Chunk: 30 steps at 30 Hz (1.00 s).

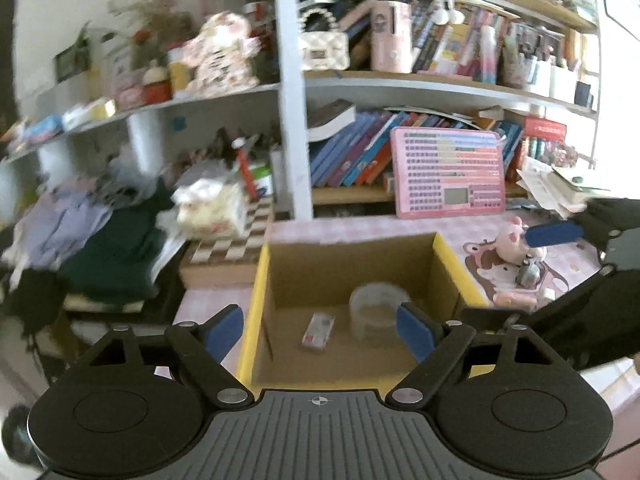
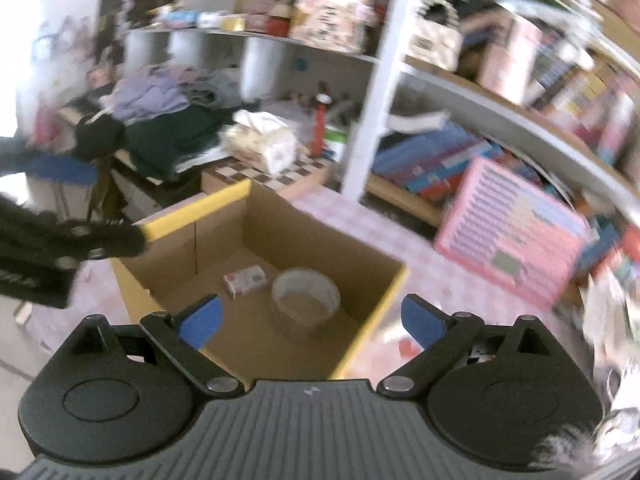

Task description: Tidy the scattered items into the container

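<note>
An open cardboard box [image 1: 454, 264] [image 2: 372, 256] with yellow flaps stands on the pink checked desk. On its floor lie a clear roll of tape [image 1: 378, 310] [image 2: 306, 294] and a small white packet [image 1: 318, 330] [image 2: 245, 279]. My left gripper [image 1: 320, 330] hangs open over the box's near side with nothing between its blue pads. My right gripper [image 2: 312, 320] is open too, empty, above the box's near corner. To the right of the box, in the left wrist view, sit a pink plush pig [image 1: 514, 242], a small grey figure [image 1: 528, 274] and a pink item [image 1: 514, 299].
A pink abacus board [image 1: 448, 172] [image 2: 512, 232] leans against the bookshelf behind the desk. A checkered board [image 1: 232, 248], a tissue pack [image 1: 212, 210] and piled clothes [image 1: 104, 240] crowd the left. The other gripper's blue finger [image 1: 554, 234] reaches in from the right.
</note>
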Tool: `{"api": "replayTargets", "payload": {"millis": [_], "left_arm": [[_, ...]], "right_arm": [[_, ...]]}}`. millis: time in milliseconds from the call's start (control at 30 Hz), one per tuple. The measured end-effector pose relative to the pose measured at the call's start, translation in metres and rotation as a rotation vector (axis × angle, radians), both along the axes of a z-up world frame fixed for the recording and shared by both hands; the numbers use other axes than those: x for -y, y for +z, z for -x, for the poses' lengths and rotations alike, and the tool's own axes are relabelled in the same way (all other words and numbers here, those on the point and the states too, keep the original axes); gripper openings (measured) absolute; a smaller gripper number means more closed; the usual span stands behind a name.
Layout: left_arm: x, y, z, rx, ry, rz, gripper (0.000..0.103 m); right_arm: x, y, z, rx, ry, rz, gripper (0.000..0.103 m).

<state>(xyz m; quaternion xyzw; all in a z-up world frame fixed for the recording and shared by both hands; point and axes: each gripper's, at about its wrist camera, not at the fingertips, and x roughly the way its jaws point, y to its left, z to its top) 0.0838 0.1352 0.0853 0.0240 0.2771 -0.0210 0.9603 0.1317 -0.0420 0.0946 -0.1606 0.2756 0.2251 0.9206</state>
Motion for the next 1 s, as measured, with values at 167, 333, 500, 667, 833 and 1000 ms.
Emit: {"api": "replayTargets", "payload": {"millis": [167,333,500,667,833,1000], "left_arm": [[-0.005,-0.016,0.038,-0.042,0.061,0.023,0.087],[-0.002,-0.030,0.056,-0.063,0.092,0.056,0.087],[0.011,-0.043,0.064,-0.101,0.045,0.019,0.087],[0.021,-0.051,0.071,-0.120,0.008,0.003,0.087],[0.031,-0.061,0.075,-0.150,-0.021,0.002,0.087],[0.039,-0.074,0.078,-0.209,-0.041,0.012,0.087]], "right_arm": [[0.016,-0.015,0.041,-0.032,-0.138,-0.091,0.099],[0.025,-0.043,0.079,-0.094,-0.224,-0.146,0.100],[0.030,-0.052,0.099,-0.085,-0.273,-0.139,0.100],[0.035,-0.059,0.112,-0.082,-0.313,-0.135,0.100],[0.037,-0.067,0.119,-0.081,-0.350,-0.077,0.100],[0.046,-0.075,0.125,-0.125,-0.382,-0.066,0.100]]}}
